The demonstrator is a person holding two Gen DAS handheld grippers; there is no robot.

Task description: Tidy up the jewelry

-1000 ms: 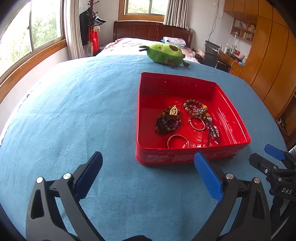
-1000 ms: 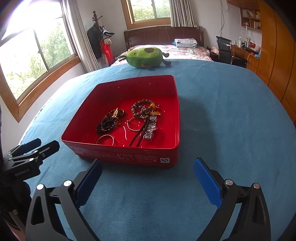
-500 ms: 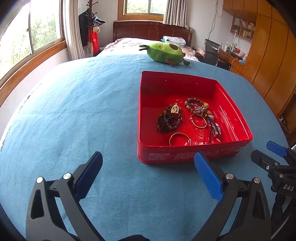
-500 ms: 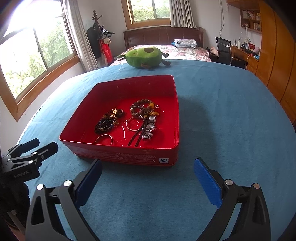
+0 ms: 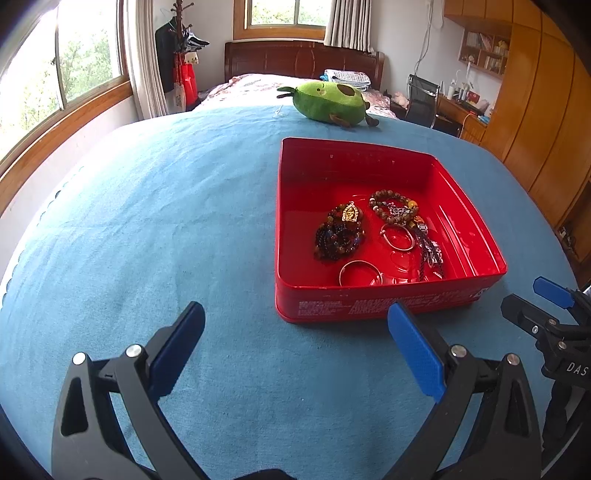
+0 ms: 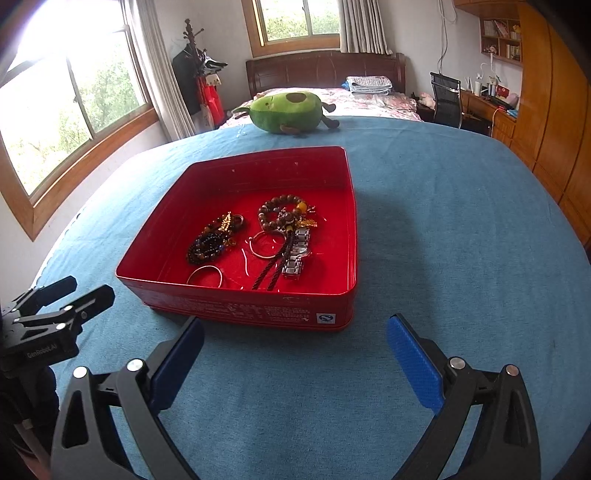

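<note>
A bedroom in a home.

The bed (image 6: pixel 332 98) with its dark wooden headboard (image 6: pixel 325 70) is the landmark: folded bedding (image 6: pixel 369 84) lies on it, and a window (image 6: pixel 297 18) with curtains (image 6: pixel 364 26) sits in the wall above the headboard. Left of the bed stands a coat rack (image 6: pixel 195 70) hung with clothes and red bags, and further left a large wood-framed window (image 6: pixel 70 110) looks onto trees. Right of the bed are a desk (image 6: pixel 487 105) with a black chair (image 6: pixel 447 99), a small bookshelf (image 6: pixel 500 31) on the wall above, and wooden wardrobes (image 6: pixel 554 110). In front of the bed, a green avocado plush toy (image 6: pixel 288 110) rests on a blue-covered surface (image 6: pixel 461 240).
</note>
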